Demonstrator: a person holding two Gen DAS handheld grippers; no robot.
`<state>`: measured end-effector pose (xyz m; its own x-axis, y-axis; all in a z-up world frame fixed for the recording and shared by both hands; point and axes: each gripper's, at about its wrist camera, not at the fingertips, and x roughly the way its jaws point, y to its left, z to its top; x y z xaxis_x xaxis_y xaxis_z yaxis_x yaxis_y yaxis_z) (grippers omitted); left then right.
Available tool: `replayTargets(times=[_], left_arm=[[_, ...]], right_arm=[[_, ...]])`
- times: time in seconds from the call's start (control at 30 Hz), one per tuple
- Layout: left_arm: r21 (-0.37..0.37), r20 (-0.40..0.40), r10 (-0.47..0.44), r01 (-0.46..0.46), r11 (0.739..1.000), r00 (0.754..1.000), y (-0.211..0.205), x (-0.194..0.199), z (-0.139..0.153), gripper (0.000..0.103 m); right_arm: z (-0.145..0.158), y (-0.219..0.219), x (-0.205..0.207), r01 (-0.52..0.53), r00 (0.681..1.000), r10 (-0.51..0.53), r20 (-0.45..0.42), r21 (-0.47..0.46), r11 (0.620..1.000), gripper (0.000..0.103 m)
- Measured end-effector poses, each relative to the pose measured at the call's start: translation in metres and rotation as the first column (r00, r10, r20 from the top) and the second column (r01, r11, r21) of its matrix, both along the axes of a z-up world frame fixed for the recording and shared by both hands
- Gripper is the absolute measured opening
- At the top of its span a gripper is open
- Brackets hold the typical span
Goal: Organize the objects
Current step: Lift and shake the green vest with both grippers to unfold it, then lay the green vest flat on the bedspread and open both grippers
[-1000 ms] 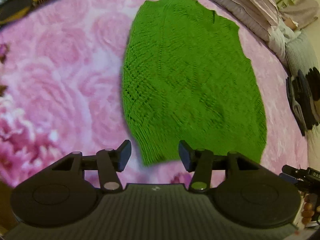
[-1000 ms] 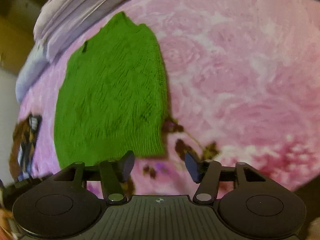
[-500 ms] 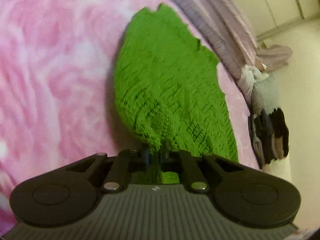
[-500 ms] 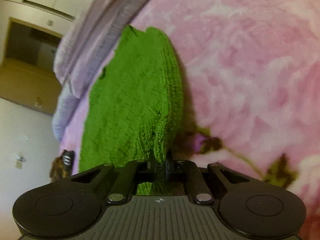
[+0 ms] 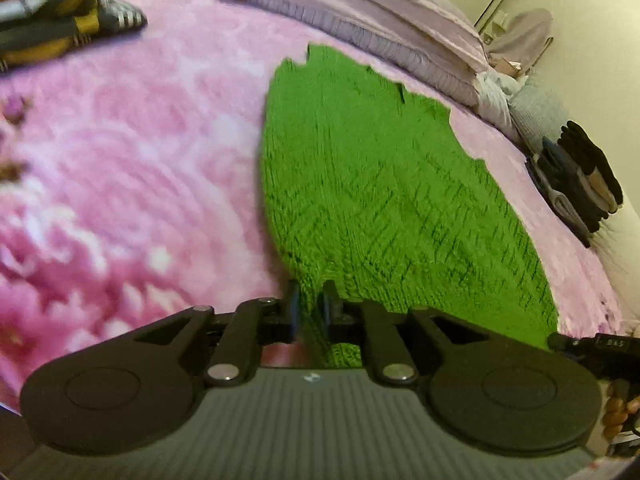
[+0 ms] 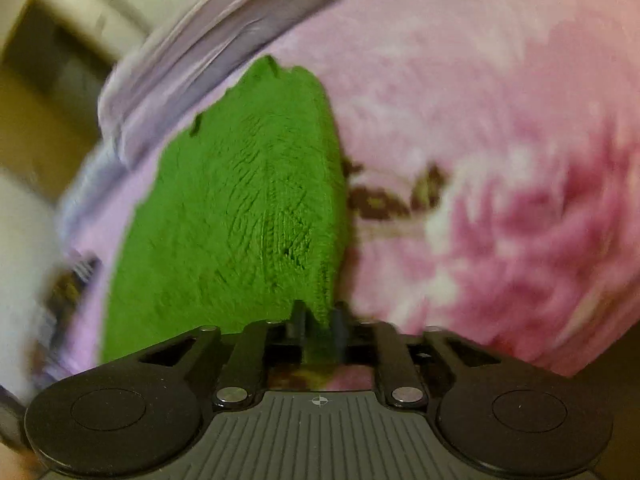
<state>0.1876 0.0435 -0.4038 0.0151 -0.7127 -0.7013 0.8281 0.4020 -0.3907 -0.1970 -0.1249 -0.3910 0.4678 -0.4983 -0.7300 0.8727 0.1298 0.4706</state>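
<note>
A green knitted cloth (image 5: pixel 380 200) lies spread on the pink flowered blanket (image 5: pixel 140 160). My left gripper (image 5: pixel 310 308) is shut on its near left corner, and the fabric bunches up between the fingers. In the right wrist view, which is blurred by motion, the same green cloth (image 6: pixel 240 220) runs away from my right gripper (image 6: pixel 318 320). That gripper holds the near right corner. Its jaws are opening, with green fabric still filling the gap between them.
A pile of striped dark and yellow clothes (image 5: pixel 60 28) lies at the far left. Lilac bedding (image 5: pixel 380 12) lines the far edge of the bed, and folded dark garments (image 5: pixel 580 176) are stacked at the right. A hand's fingers (image 5: pixel 616 412) show at the lower right edge.
Both grippers went from open at the cloth's near edge to shut on its near corners. Both views then swung with the cloth; the right fingers now stand slightly wider apart.
</note>
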Motion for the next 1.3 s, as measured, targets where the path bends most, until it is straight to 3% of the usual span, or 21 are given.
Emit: replayTargets(times=[0.1,0.2,0.4,0.6,0.73,0.83,0.9,1.0,1.17,1.23,1.3], left_arm=[[-0.071,0.08,0.007,-0.001,0.997,0.997,0.003,-0.001,0.028,0.01],[-0.11,0.131,-0.001,0.016,0.994,0.991,-0.01,-0.002,0.045,0.01],[-0.057,0.195,-0.128,0.141,0.988,0.973,-0.108,-0.001,0.033,0.01],[-0.053,0.22,-0.179,0.195,0.979,0.959,-0.244,0.034,0.009,0.01],[-0.024,0.204,-0.169,0.178,0.984,0.964,-0.32,0.059,-0.014,0.01],[0.058,0.226,-0.191,0.182,0.982,0.955,-0.362,0.07,-0.037,0.011],[0.053,0.264,-0.192,0.185,0.981,0.945,-0.38,0.074,-0.044,0.012],[0.069,0.251,-0.204,0.193,0.979,0.946,-0.408,0.088,-0.035,0.011],[0.07,0.298,-0.223,0.211,0.975,0.928,-0.451,0.109,-0.016,0.012],[0.084,0.299,-0.256,0.242,0.967,0.919,-0.466,0.109,-0.016,0.014],[0.158,0.348,-0.291,0.25,0.955,0.891,-0.484,0.103,-0.025,0.016]], right_arm=[[0.035,0.011,0.022,-0.052,0.987,0.02,-0.158,-0.196,0.979,0.043],[0.051,0.002,0.04,-0.126,0.979,0.075,-0.189,-0.274,0.953,0.047],[0.03,-0.058,0.097,-0.27,0.948,0.209,-0.241,-0.257,0.928,0.047],[0.005,-0.178,0.152,-0.352,0.917,0.261,-0.303,-0.303,0.886,0.047],[-0.022,-0.252,0.176,-0.356,0.914,0.273,-0.301,-0.267,0.895,0.047],[-0.046,-0.29,0.191,-0.379,0.897,0.297,-0.326,-0.225,0.898,0.047],[-0.06,-0.311,0.198,-0.373,0.898,0.289,-0.331,-0.226,0.9,0.048],[-0.052,-0.34,0.207,-0.367,0.903,0.295,-0.312,-0.204,0.907,0.048],[-0.026,-0.375,0.205,-0.344,0.905,0.234,-0.355,-0.284,0.895,0.048],[-0.027,-0.397,0.205,-0.334,0.912,0.244,-0.329,-0.253,0.908,0.048],[-0.042,-0.421,0.213,-0.353,0.894,0.271,-0.358,-0.185,0.917,0.048]])
